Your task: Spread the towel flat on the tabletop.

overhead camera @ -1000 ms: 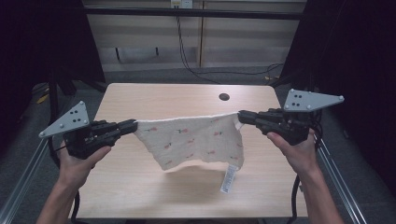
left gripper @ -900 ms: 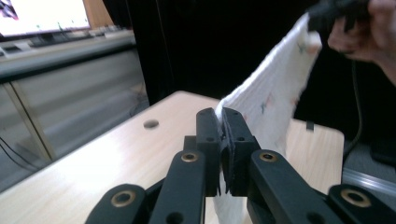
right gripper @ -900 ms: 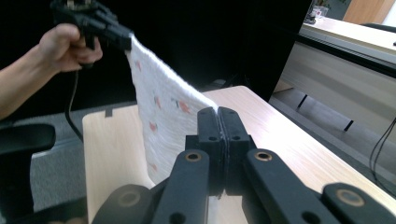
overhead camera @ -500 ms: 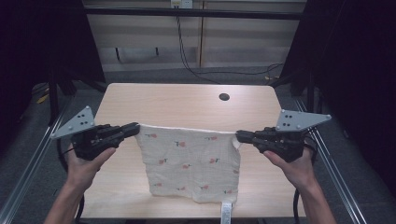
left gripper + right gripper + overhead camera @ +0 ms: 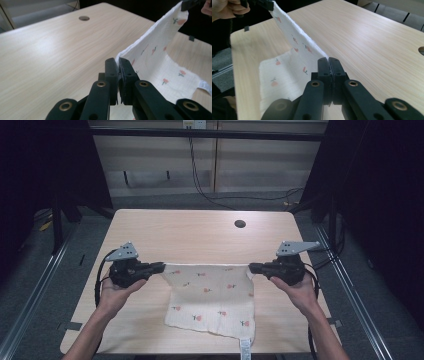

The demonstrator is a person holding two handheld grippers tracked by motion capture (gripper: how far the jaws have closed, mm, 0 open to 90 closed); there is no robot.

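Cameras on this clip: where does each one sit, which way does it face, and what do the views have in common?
High view: fixed above the person's side, facing forward and down on the table; forearms, both hands, left gripper, right gripper.
Left gripper view: rides that gripper, looking along its jaws shut on a cloth corner.
Right gripper view: same, along the cloth's edge toward the other hand.
Shared: cloth, tabletop, its round hole.

Your surface (image 5: 200, 235) is a pale wood-grain top with rounded corners and a round dark hole (image 5: 240, 224) near its far right. On it rests the lower part of a white cloth (image 5: 212, 307) printed with small red flowers, lying toward the near edge. A white label (image 5: 244, 347) at the cloth's near right corner reaches that edge.
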